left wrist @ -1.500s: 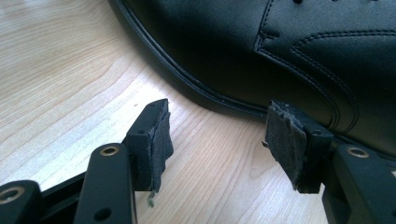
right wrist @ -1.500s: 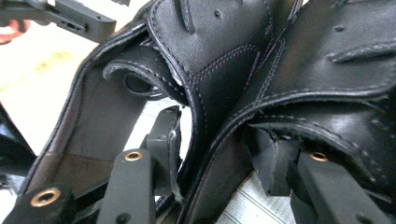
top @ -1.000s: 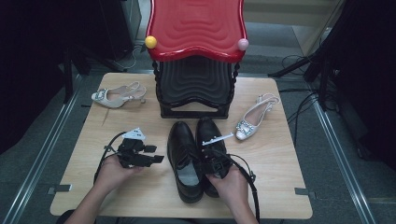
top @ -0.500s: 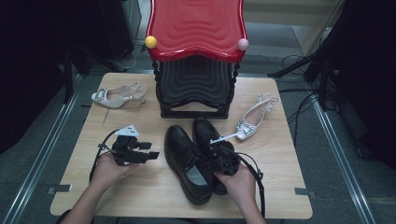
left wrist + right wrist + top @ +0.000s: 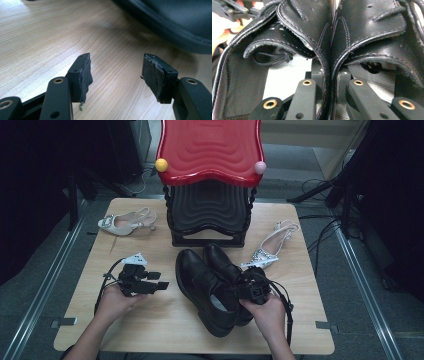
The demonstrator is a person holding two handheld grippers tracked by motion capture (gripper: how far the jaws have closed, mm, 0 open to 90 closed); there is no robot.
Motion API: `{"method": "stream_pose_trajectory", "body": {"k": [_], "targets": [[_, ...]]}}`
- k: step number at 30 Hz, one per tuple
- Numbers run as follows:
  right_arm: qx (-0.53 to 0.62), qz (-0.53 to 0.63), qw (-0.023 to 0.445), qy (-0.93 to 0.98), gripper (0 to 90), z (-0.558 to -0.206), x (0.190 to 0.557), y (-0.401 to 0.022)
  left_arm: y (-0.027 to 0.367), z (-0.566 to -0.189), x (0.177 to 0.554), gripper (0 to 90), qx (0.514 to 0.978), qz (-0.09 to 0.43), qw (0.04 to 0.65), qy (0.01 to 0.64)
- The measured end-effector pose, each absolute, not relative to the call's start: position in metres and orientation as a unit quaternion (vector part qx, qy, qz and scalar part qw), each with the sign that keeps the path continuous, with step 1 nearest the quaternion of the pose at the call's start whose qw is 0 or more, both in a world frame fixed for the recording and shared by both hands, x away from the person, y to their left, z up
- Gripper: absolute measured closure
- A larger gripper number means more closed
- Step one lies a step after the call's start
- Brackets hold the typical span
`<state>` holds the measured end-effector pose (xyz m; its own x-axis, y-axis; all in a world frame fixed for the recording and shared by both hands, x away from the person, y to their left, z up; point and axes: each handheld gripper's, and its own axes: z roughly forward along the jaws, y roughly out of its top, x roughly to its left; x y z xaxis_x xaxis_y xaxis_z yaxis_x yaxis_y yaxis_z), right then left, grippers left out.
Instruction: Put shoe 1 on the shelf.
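The right gripper [image 5: 248, 287] lies low at about five o'clock on the wooden table [image 5: 165, 320], its jaws having just closed to pinch together the inner collars of the two black leather shoes [image 5: 210, 285], which sit at the table's centre. The left gripper [image 5: 150, 285], at eight o'clock, points toward the shoes, jaws apart over bare wood. A red stool [image 5: 210, 150] stands at twelve o'clock.

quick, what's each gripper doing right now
Left gripper: open, nothing between its jaws, over the bare table.
Right gripper: jaws have just been closing, now shut on the inner walls of the two black shoes, pinching them together.
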<state>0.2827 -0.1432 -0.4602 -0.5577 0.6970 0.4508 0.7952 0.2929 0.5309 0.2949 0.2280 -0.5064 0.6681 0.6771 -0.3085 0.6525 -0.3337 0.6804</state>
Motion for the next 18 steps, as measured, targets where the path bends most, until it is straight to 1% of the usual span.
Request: {"method": "stream_pose_trajectory", "body": {"k": [5,12,18], "targets": [[-0.464,-0.381,0.060,-0.797,83.1,-0.448,0.280,-0.149,0.228,-0.507,0.295,40.5,0.817,0.014,0.407,0.408],[-0.452,-0.404,0.055,-0.793,83.0,-0.420,0.275,-0.153,0.229,-0.507,0.295,40.5,0.817,0.015,0.408,0.408],[-0.447,-0.424,0.045,-0.786,83.0,-0.394,0.282,-0.155,0.227,-0.508,0.295,40.5,0.818,0.016,0.406,0.406]]}}
